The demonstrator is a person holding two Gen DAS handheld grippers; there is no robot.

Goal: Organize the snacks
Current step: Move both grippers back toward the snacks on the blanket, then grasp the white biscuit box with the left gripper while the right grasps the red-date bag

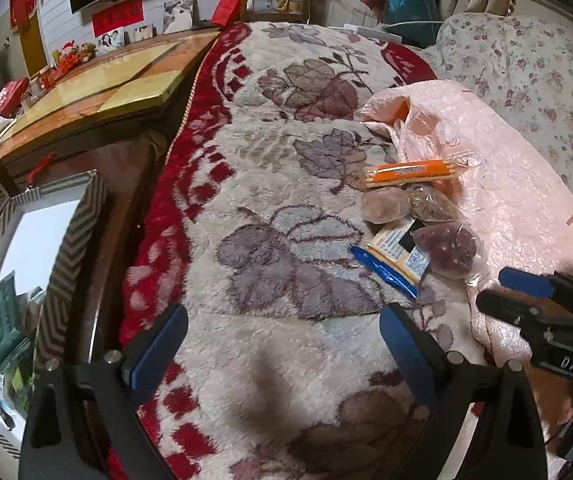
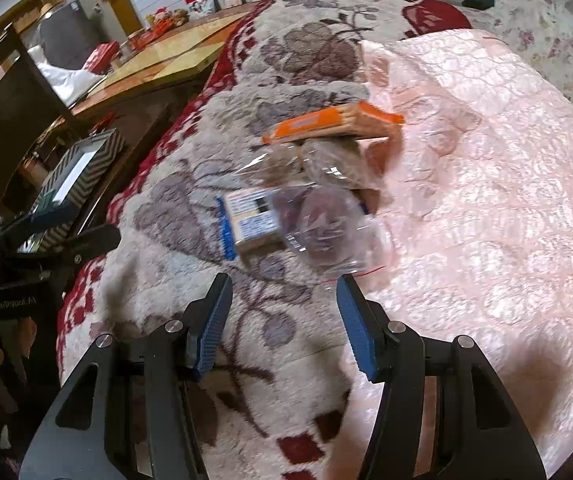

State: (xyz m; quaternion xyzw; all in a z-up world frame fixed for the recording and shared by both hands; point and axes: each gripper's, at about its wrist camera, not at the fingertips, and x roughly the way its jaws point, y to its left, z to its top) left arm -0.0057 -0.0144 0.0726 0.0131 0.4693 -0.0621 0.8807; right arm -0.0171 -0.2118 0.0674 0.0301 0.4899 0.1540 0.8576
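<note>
Snacks sit bunched on the bed, right where the fleecy flowered blanket meets the pink quilted cover. At the far end of the heap is the orange biscuit pack, then two clear-wrapped brown pieces, and nearest us a flat packet with a blue edge partly under a clear bag of dark red fruit.

The left hand-held gripper hangs over bare blanket short of the pile, jaws spread wide, nothing between them. Its view alone catches the zigzag-patterned box off the left edge of the bed, with packets already lying in it, and the right hand-held gripper coming in from the right, just beside the red fruit bag.

Over to the right wrist view: the right hand-held gripper's blue pads stand apart and empty, aimed at the fruit bag, whose red-lined edge lies just ahead of the right fingertip. Whether it touches, I can't tell. This view is blurred, but it shows the biscuit pack propped up on the brown pieces, and the patterned box far off to the left, beside the wooden counter.
</note>
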